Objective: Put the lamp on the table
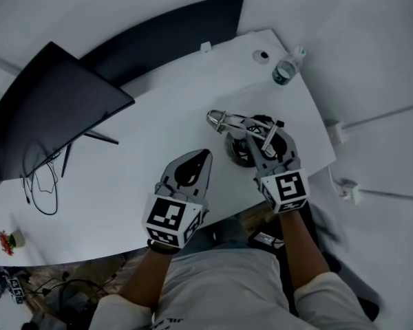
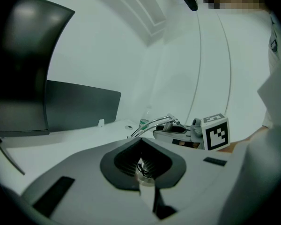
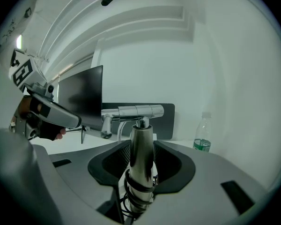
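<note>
A chrome desk lamp (image 1: 246,124) stands on the white table (image 1: 124,184) near its right edge, on a round black base with coiled cord (image 1: 239,150). My right gripper (image 1: 263,141) is open around the upright lamp post (image 3: 141,158); the post stands between the pads with a slim gap on each side. The lamp head (image 3: 133,111) lies level above the jaws. My left gripper (image 1: 205,155) hovers over the table's front middle, left of the lamp, tips together and holding nothing. The left gripper view shows the lamp arm (image 2: 152,124) and the right gripper (image 2: 178,132) beyond.
A dark monitor (image 1: 48,108) stands at the table's left, with a black cable (image 1: 45,184) looped below it. A water bottle (image 1: 286,71) stands at the far right corner. A dark panel (image 1: 172,36) runs behind the table. The table's right edge is close to the lamp base.
</note>
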Action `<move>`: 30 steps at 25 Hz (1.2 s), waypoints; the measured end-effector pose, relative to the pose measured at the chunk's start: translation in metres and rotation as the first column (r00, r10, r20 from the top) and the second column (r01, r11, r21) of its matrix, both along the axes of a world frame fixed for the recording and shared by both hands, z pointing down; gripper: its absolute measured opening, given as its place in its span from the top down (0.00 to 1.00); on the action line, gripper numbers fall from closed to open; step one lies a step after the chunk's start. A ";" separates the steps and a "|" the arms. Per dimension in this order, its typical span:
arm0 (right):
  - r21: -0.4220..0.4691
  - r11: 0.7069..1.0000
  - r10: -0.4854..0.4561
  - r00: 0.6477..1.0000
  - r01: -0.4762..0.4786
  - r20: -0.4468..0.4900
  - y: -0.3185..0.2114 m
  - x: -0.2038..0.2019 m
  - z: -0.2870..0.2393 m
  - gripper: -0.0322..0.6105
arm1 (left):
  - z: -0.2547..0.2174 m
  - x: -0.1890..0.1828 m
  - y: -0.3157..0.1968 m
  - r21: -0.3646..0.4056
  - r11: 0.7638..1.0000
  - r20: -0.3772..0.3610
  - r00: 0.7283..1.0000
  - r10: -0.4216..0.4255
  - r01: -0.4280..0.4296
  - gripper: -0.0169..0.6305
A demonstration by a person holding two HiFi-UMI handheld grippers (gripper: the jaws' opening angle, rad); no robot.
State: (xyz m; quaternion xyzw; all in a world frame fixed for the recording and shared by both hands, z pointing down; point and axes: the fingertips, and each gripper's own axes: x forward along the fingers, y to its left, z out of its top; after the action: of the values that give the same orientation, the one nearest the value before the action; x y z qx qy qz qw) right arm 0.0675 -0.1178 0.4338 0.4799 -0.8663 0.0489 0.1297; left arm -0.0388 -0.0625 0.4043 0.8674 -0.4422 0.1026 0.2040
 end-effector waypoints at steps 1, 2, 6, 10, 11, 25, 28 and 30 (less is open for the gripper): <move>-0.001 1.000 0.004 1.000 -0.004 -0.002 0.002 0.001 0.000 0.72 | 0.000 0.000 0.001 0.001 1.000 0.001 1.000 0.003 -0.003 0.97; 0.003 1.000 0.009 1.000 -0.009 0.001 0.003 0.002 -0.002 0.72 | -0.001 0.001 0.002 0.001 1.000 0.001 1.000 0.005 -0.005 0.97; -0.005 1.000 0.031 0.999 -0.031 0.007 0.012 0.010 0.000 0.72 | -0.002 0.002 0.005 0.004 1.000 0.002 1.000 0.013 -0.013 0.97; -0.011 0.999 0.040 0.999 -0.040 0.008 0.021 0.014 -0.002 0.72 | -0.006 0.003 0.009 0.012 1.000 0.005 1.000 0.021 -0.021 0.97; -0.010 0.999 0.045 0.999 -0.045 0.009 0.022 0.015 -0.004 0.72 | -0.007 0.003 0.010 0.015 1.000 0.006 1.000 0.023 -0.024 0.97; -0.030 0.992 0.123 0.992 -0.124 -0.011 0.058 0.034 -0.026 0.72 | -0.022 0.011 0.023 0.034 0.997 0.016 0.998 0.065 -0.065 0.97; -0.025 0.992 0.123 0.992 -0.123 0.003 0.064 0.032 -0.036 0.72 | -0.023 0.012 0.027 0.039 0.996 0.029 0.997 0.076 -0.077 0.97; -0.023 0.992 0.125 0.992 -0.125 0.000 0.069 0.032 -0.040 0.73 | -0.025 0.012 0.030 0.043 0.996 0.036 0.996 0.080 -0.082 0.97</move>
State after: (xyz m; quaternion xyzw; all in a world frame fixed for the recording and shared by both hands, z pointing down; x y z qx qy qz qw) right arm 0.0997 -0.0490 0.3934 0.5319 -0.8339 0.0673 0.1310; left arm -0.0268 -0.0324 0.3796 0.8870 -0.4122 0.1156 0.1730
